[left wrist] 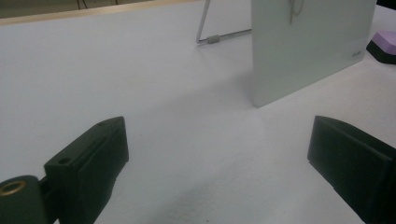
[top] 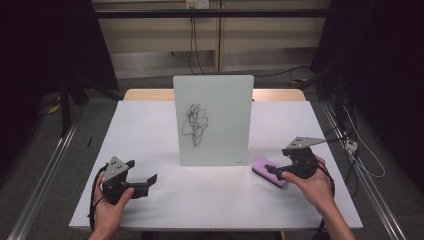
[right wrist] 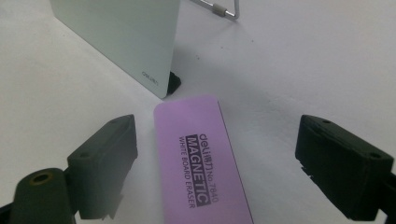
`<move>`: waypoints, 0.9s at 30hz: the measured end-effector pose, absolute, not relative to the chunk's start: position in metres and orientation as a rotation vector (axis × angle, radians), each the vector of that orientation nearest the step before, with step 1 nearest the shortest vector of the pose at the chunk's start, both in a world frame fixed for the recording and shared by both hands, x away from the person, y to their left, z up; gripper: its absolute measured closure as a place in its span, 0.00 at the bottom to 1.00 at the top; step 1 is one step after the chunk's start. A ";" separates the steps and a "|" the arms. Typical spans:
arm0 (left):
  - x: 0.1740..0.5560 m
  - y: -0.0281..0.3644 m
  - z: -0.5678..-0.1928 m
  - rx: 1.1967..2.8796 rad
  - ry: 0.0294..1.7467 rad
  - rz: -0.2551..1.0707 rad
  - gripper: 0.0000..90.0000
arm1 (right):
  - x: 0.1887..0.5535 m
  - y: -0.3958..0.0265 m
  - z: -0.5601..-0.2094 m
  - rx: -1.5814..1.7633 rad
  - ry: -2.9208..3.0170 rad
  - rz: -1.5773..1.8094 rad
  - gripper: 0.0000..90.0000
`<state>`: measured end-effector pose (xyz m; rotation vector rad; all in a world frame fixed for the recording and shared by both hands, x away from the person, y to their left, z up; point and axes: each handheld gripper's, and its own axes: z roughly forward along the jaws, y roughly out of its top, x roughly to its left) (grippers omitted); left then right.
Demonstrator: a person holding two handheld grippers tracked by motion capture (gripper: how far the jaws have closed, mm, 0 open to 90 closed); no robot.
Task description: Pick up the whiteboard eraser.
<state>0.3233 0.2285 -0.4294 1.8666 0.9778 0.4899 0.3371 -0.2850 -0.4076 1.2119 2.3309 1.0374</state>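
Right now the right gripper (right wrist: pixel 215 172) is standing with its black jaws spread wide on either side of the flat lilac whiteboard eraser (right wrist: pixel 201 163), neither pad pressing on it, so nothing is being held yet. In the high view that right gripper (top: pixel 272 171) is hovering at the eraser (top: pixel 268 171), which is lying flat on the white table (top: pixel 150 130), just beside the lower right corner of the upright pale glass drawing board (top: pixel 213 120). The left gripper (top: pixel 145 182) is resting well apart at the near left, its jaws also gaping over bare table.

Judging by this, the work is barely beginning: the black scribble (top: pixel 195 124) is sitting untouched on the board, and gripping, lifting and wiping are all left to do. The eraser is showing a rounded rectangular lilac top printed "MAGNETIC WHITE BOARD ERASER", over a dark underside.
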 end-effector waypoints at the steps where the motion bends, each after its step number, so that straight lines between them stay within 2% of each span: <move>1: 0.323 0.229 -0.429 1.865 0.978 0.488 0.06 | 0.337 -0.285 -0.408 1.212 2.331 1.037 0.13; 7: 0.324 0.227 -0.431 1.870 0.983 0.478 0.06 | 0.348 -0.284 -0.408 1.218 2.391 1.021 0.15; 9: 0.324 0.226 -0.431 1.866 0.983 0.478 0.06 | 0.351 -0.283 -0.408 1.181 2.425 0.979 0.21; 11: 0.324 0.227 -0.431 1.874 0.980 0.481 0.06 | 0.353 -0.282 -0.411 1.185 2.431 0.970 0.22; 13: 0.323 0.228 -0.431 1.878 0.984 0.479 0.06 | 0.355 -0.280 -0.412 1.172 2.488 0.941 0.28; 15: 0.323 0.228 -0.432 1.878 0.990 0.479 0.06 | 0.356 -0.279 -0.411 1.159 2.521 0.918 0.30; 17: 0.323 0.228 -0.431 1.871 0.993 0.477 0.06 | 0.359 -0.275 -0.409 1.128 2.570 0.851 0.27; 20: 0.323 0.228 -0.431 1.884 0.983 0.476 0.06 | 0.363 -0.270 -0.406 1.120 2.627 0.780 0.31; 22: 0.323 0.227 -0.432 1.892 0.981 0.468 0.06 | 0.368 -0.269 -0.405 1.086 2.688 0.743 0.37; 24: 0.323 0.227 -0.433 1.898 0.982 0.463 0.06 | 0.369 -0.268 -0.405 1.079 2.724 0.726 0.38; 27: 0.324 0.227 -0.433 1.898 0.980 0.464 0.06 | 0.372 -0.267 -0.404 1.086 2.758 0.653 0.34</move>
